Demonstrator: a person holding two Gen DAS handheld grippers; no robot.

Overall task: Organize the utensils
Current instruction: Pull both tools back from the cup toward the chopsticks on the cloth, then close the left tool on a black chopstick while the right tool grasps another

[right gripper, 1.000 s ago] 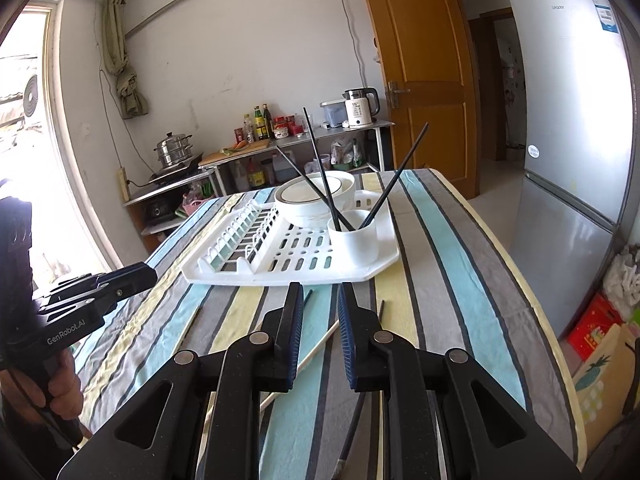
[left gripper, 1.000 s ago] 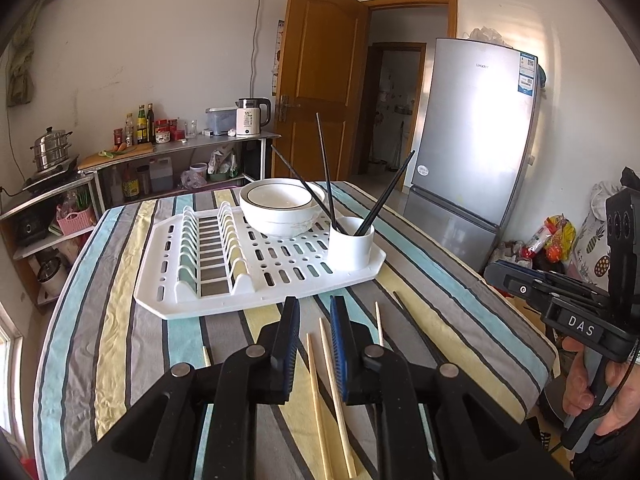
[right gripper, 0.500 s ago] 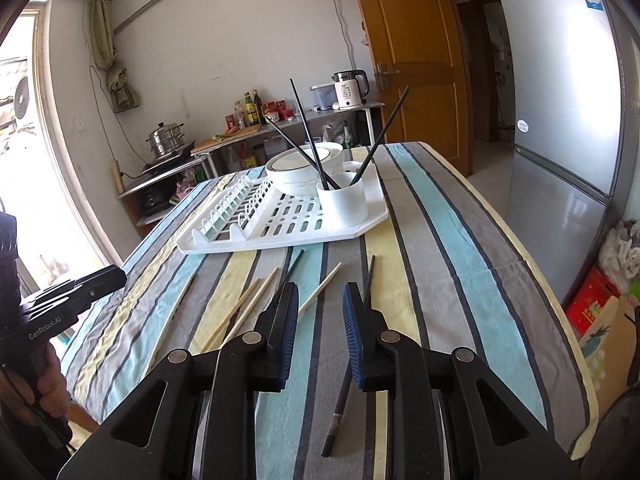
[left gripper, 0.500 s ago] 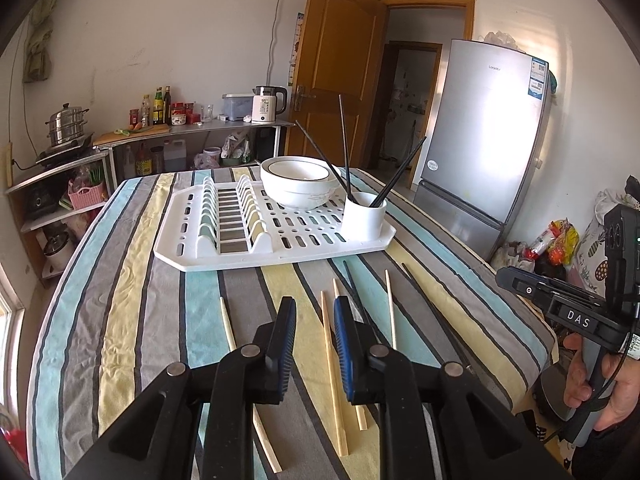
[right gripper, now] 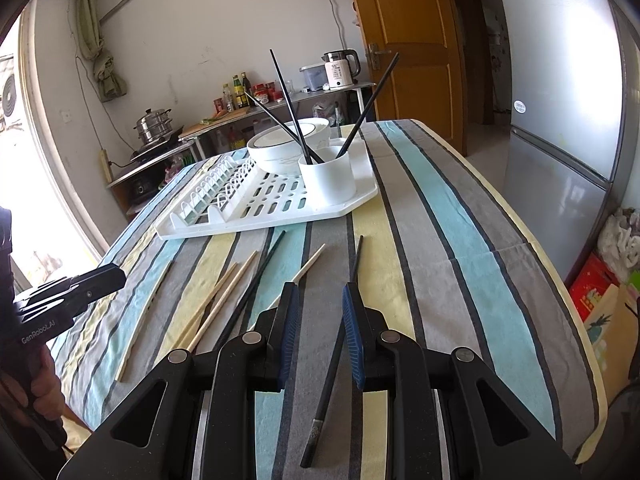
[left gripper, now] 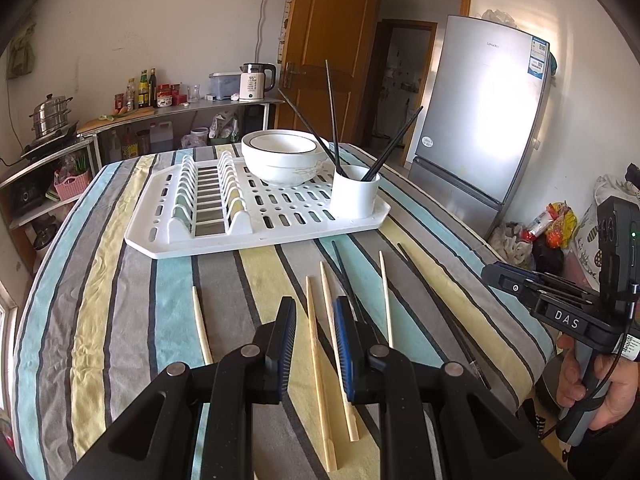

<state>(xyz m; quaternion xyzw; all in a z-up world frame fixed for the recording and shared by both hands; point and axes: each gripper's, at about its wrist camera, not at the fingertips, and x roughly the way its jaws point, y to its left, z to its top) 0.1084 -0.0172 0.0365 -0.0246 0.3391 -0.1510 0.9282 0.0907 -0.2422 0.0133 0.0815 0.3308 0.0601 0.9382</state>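
Left claw (left gripper: 314, 344) hovers over the striped cloth tabletop (left gripper: 120, 320), blue pads a narrow gap apart, nothing pinched. One pale wooden chopstick (left gripper: 316, 344) lies on the cloth under that gap, a second pale wooden chopstick (left gripper: 330, 312) just right of it partly behind the right pad. A third pale stick (left gripper: 201, 326) lies apart to the claw's left, a fourth (left gripper: 385, 300) to its right, with a black chopstick (left gripper: 346, 276) between.

Right claw (right gripper: 316, 336) also above the cloth, pads narrowly apart, gripping nothing. A long black chopstick (right gripper: 334, 360) runs on the cloth under its right pad, lower end toward the camera. A light wooden stick (right gripper: 308, 266) pokes out ahead of its left pad; further left, a dark chopstick (right gripper: 256, 284) and a pair of pale sticks (right gripper: 218, 300) lying close together.

Ahead of both claws sits the white plastic dish rack (left gripper: 256, 216), holding a white ceramic bowl (left gripper: 280, 156) and a white cylindrical utensil cup (left gripper: 356, 192) with three black chopsticks (left gripper: 332, 112) standing tilted in it.

A person's hand (left gripper: 592, 384) grips the right tool's handle.
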